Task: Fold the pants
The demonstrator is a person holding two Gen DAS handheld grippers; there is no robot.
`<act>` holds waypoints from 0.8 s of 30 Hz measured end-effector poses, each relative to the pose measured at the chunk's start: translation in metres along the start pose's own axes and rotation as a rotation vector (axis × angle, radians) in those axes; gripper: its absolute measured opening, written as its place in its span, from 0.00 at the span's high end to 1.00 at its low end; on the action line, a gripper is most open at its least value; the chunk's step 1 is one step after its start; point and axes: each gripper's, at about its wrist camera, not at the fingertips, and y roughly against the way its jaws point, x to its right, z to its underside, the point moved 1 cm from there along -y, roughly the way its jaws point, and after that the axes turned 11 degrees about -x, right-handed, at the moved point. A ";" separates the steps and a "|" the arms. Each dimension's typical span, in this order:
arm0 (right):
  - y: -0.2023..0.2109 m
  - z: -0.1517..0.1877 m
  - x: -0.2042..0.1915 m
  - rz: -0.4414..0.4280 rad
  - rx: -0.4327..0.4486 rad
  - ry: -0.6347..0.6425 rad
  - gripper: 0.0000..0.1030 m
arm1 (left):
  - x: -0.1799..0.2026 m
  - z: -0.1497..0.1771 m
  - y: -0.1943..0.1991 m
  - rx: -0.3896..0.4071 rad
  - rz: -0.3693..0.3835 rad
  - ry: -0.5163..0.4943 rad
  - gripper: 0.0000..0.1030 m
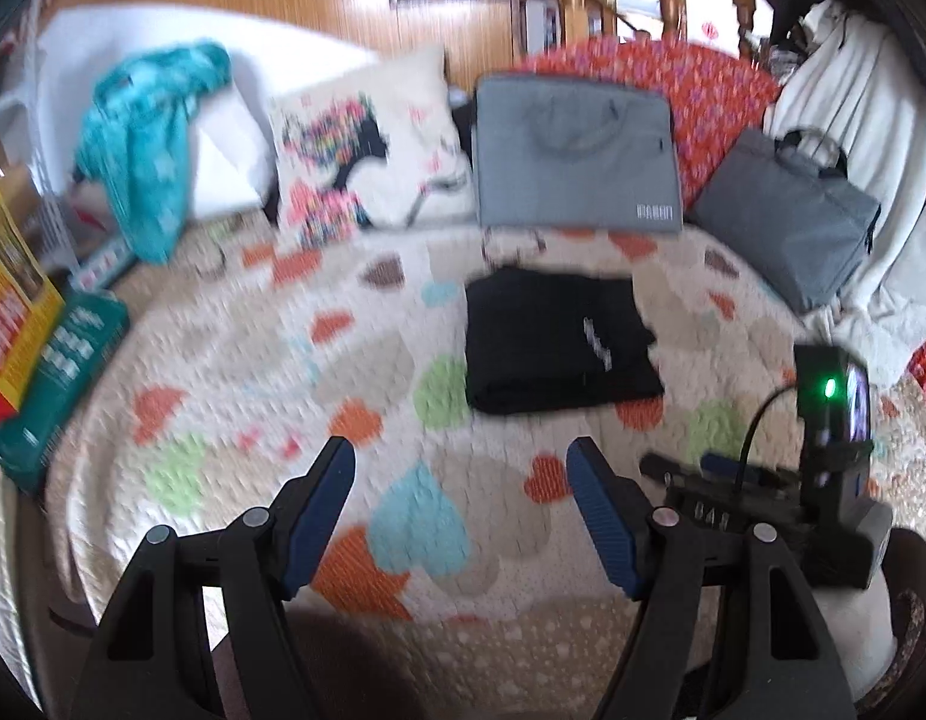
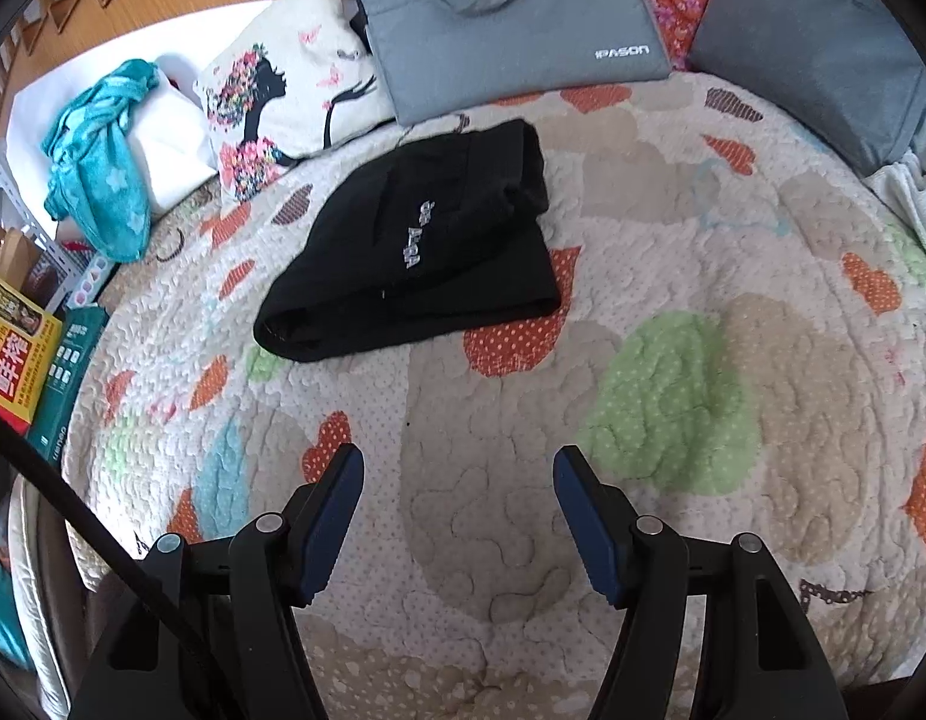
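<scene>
Your left hand-held gripper (image 1: 460,516) and right hand-held gripper (image 2: 457,519) both stand open and empty above the quilt (image 2: 673,396). The black pants (image 2: 427,252) lie folded mid-bed, well apart. Judged soft, light, limp: pinch the doubled edge, not one layer.

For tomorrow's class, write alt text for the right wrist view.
Black pants lie folded on a heart-patterned quilt, beyond the open, empty right tongs. Behind them a pillow and two grey bags line the quilt's far edge.
</scene>
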 end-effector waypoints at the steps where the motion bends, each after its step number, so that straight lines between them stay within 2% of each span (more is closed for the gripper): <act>1: 0.001 0.000 0.001 -0.001 0.000 -0.007 0.31 | -0.001 -0.004 0.007 0.034 -0.012 -0.001 0.27; 2: 0.002 0.000 0.002 -0.006 -0.002 -0.016 0.31 | -0.003 -0.009 0.015 0.078 -0.026 -0.001 0.23; 3: 0.002 0.000 0.004 -0.018 -0.007 -0.031 0.31 | -0.005 -0.014 0.018 0.101 -0.027 -0.002 0.12; 4: 0.001 0.000 0.005 -0.024 -0.012 -0.039 0.30 | -0.008 -0.020 0.022 0.134 -0.018 0.001 0.07; 7: -0.004 0.001 0.004 -0.024 -0.032 -0.049 0.30 | -0.017 -0.034 0.023 0.168 0.039 0.009 0.03; 9: -0.009 0.001 0.001 0.008 -0.038 -0.029 0.30 | -0.022 -0.048 0.014 0.179 0.084 0.007 0.02; 10: -0.010 0.003 0.000 0.022 -0.036 -0.023 0.30 | -0.023 -0.054 0.009 0.189 0.082 0.007 0.02; 12: -0.010 0.007 -0.001 0.053 -0.022 -0.011 0.30 | -0.024 -0.062 0.005 0.230 0.045 0.019 0.02; 15: -0.004 0.005 -0.001 0.068 -0.003 0.018 0.30 | -0.026 -0.065 0.007 0.347 -0.017 0.042 0.02; 18: 0.012 -0.022 0.001 0.050 0.020 0.013 0.30 | -0.025 -0.067 0.002 0.418 -0.068 0.052 0.00; 21: 0.015 -0.062 0.005 0.028 0.007 -0.026 0.25 | -0.020 -0.084 -0.028 0.307 -0.002 0.017 0.00; 24: 0.002 -0.098 0.006 0.049 -0.009 -0.047 0.25 | -0.020 -0.100 -0.068 0.147 0.063 0.052 0.00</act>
